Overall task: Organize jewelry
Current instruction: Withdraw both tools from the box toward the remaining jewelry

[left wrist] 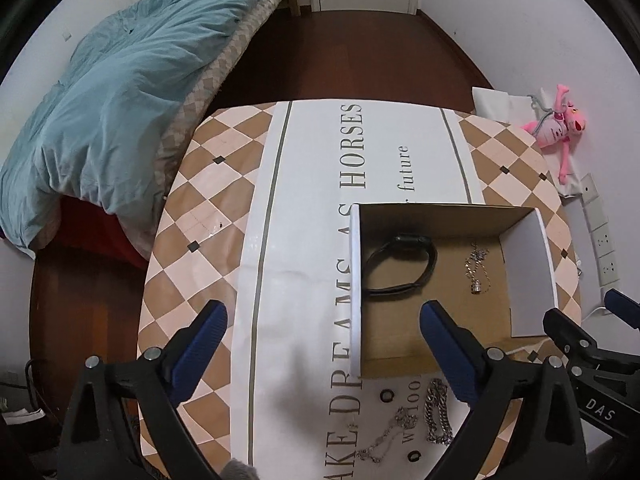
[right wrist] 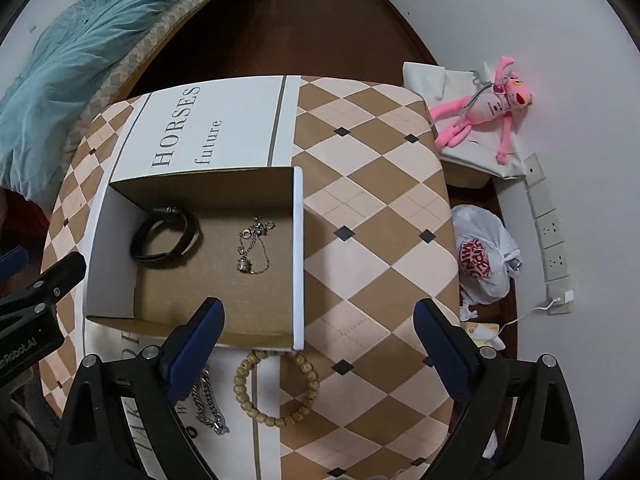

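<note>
Open cardboard box (right wrist: pixel 298 260) sits on the lettered white runner (right wrist: pixel 224 128) w/ a black strap watch (right wrist: pixel 164 236) on the left inside & a thin silver pendant chain (right wrist: pixel 252 248) to its right, while a wooden bead bracelet (right wrist: pixel 276 388) & chunky silver link chain (right wrist: pixel 208 404) lie on the runner just in front of the box, bracelet to the chain's right.

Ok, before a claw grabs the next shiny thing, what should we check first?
1. Right claw open and empty: ok.
2. Left claw open and empty: ok.
3. Box open on top, with room beside the black band and pendant necklace: ok.
4. Bead bracelet on the table and uncovered: ok, though it touches the box's near edge.
5. Silver chain uncovered: not ok, the right claw's finger hides part of it.
</note>
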`<state>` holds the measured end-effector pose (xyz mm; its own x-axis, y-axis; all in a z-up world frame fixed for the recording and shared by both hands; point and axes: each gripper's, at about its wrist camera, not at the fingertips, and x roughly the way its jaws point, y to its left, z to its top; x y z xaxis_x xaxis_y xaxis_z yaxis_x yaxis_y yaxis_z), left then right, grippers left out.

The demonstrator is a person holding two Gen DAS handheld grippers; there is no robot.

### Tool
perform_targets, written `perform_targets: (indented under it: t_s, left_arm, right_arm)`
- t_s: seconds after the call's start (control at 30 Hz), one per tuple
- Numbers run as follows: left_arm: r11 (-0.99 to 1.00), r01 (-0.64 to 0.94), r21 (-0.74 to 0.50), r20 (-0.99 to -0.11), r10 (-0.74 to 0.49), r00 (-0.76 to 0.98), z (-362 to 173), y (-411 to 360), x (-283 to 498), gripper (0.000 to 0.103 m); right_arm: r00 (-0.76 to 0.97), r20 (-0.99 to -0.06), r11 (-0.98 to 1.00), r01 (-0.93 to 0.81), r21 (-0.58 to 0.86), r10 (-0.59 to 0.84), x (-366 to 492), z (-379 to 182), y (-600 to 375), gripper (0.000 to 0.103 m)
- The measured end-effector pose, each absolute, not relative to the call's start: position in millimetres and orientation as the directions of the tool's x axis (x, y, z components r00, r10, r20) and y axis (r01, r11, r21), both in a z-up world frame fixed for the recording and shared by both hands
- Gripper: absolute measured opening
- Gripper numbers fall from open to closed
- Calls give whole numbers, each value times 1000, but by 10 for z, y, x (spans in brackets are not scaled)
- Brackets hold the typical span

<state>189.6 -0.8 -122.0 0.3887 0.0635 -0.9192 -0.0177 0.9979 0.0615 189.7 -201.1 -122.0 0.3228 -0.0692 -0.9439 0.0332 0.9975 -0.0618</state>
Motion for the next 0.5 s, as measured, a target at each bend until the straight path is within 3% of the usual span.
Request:
perform_targets:
  t_s: [0.5]
  left_arm:
    - [999, 3, 32, -850, 26, 526, -571, -95, 1355, 98]
  right_arm:
    - [482, -870, 994, 58, -88, -105, 1346, -553, -1988, 97]
